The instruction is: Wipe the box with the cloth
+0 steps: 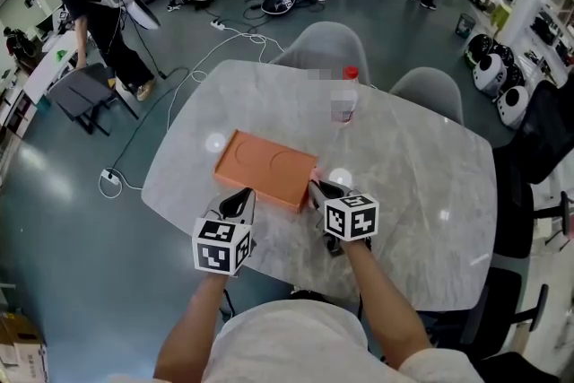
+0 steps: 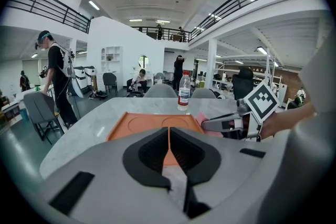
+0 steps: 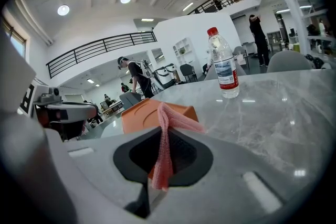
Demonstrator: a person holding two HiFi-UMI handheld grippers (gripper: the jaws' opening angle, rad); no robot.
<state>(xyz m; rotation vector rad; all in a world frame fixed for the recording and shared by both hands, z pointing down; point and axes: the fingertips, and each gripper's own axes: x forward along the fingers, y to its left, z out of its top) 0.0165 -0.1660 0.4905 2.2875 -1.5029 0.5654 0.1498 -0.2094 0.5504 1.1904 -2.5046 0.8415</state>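
Alt text: Two handheld grippers work at the near side of a marble table (image 1: pixel 413 184). Nearest, the right gripper (image 3: pixel 161 139) has its jaws clamped on a single pink cloth (image 3: pixel 178 119). A narrow fold is pinched between the pads, and the free end spills forward past the jaw tips onto the near corner of the orange box (image 3: pixel 137 112). The left gripper (image 2: pixel 169 132) has its jaws closed together with nothing held between them. The box's near long edge sits just ahead of its tips, and it is unclear whether they touch it. The one box is flat, with two round impressions in its top. It lies directly ahead of both pairs of jaws, with the right jaws at its right-hand near corner. Farther ahead, beyond the box, stands one clear water bottle (image 1: pixel 345 99) with a red cap. Two grey chairs (image 1: pixel 327 45) stand past the table's far edge. The wipe appears to be just starting, with the cloth at the corner and most of the top apparently not yet covered. The next move likely calls for pressing the cloth down and sweeping it across the top, while the left jaws steady the box against sliding.
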